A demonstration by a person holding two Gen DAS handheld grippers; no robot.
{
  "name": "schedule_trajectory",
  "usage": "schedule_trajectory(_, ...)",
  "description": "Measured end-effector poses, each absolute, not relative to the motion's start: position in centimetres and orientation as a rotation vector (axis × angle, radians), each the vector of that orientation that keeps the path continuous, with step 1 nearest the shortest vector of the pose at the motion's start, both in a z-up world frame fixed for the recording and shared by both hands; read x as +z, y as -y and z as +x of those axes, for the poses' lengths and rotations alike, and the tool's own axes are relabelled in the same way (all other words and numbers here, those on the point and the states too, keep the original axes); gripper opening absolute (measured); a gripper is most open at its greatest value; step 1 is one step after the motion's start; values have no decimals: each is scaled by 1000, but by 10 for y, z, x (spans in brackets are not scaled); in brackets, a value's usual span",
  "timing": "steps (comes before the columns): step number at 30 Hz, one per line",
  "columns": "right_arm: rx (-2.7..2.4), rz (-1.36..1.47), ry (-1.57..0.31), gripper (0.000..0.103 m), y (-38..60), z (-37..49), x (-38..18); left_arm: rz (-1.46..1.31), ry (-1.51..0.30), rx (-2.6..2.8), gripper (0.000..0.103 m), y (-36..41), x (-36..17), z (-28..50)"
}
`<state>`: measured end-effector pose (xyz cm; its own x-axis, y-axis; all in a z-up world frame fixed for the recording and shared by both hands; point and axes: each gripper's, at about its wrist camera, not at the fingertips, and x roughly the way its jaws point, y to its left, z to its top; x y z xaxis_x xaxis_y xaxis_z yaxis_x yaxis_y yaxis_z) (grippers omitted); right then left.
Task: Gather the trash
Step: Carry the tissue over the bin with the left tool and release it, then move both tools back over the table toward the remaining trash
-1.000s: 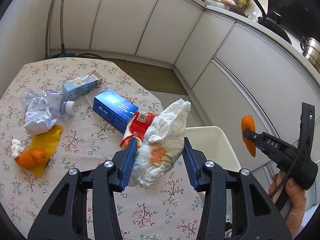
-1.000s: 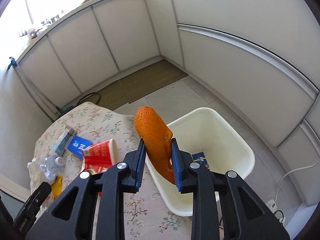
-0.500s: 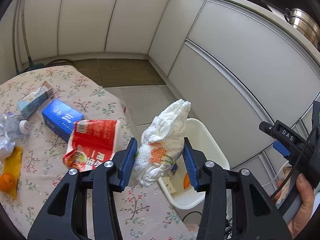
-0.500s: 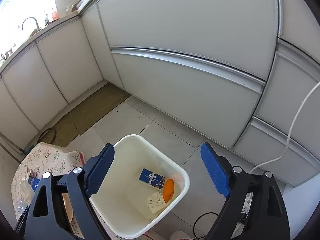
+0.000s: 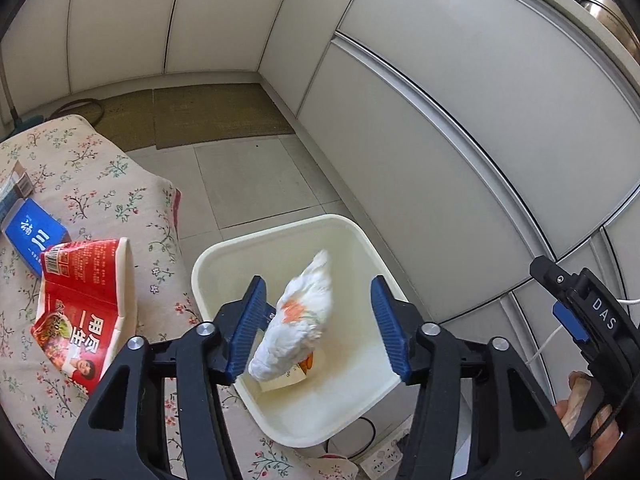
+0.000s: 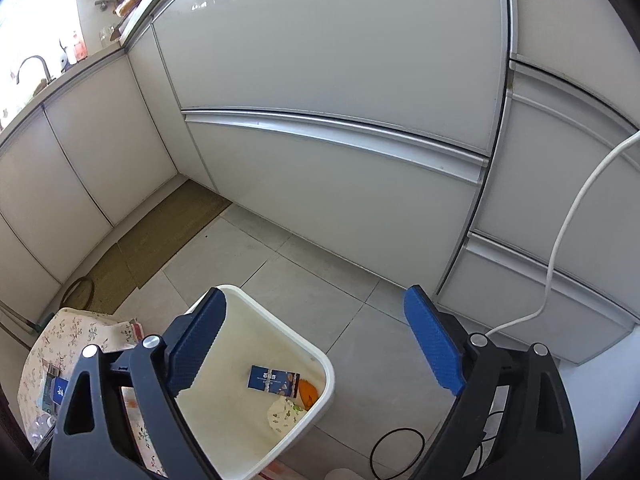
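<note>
Between the half-open jaws of the left gripper [image 5: 320, 328], which have just been opening, the crumpled tissue [image 5: 298, 322] drops free into the white bin [image 5: 362, 412], so next comes the red wrapper [image 5: 82, 312] on the table, beside the left jaw, while the right gripper [image 6: 316, 344] hangs wide open and empty.

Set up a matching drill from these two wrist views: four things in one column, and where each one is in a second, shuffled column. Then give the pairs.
Things
1. crumpled white tissue
2. orange peel
3. red noodle wrapper
4. steel pot

Places
A. on the floral tablecloth
B. on the counter, upper right in the left wrist view
C. lying at the bottom of the white bin
D. between the open left tongs, over the bin

Pairs: 1-D, 2-C, 3-A, 4-B
</note>
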<state>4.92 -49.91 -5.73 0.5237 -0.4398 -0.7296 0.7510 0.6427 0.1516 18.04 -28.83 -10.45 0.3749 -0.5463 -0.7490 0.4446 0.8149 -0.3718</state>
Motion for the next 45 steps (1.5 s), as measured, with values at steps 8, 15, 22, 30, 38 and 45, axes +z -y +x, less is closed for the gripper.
schedule_trajectory(8, -706, 465, -723, 90, 484, 51, -55, -104, -990, -560, 89, 277, -97, 174)
schedule_trajectory(15, -626, 400, -736, 94, 445, 57, -50, -78, -945, -457, 94, 240, -86, 165)
schedule_trajectory(22, -522, 320, -758, 94, 393, 63, -49, -84, -931, -369, 96, 192, -76, 154)
schedule_trajectory(30, -435, 163, -793, 96, 332, 79, -56, -105, -944, -271, 96, 124, -77, 137)
schedule_trajectory(38, -341, 104, -808, 96, 280, 96, -61, -99, -932, -213, 96, 80, -78, 126)
schedule_trajectory(45, -256, 41, -830, 96, 230, 106, -67, -134, -958, -112, 96, 24, -81, 130)
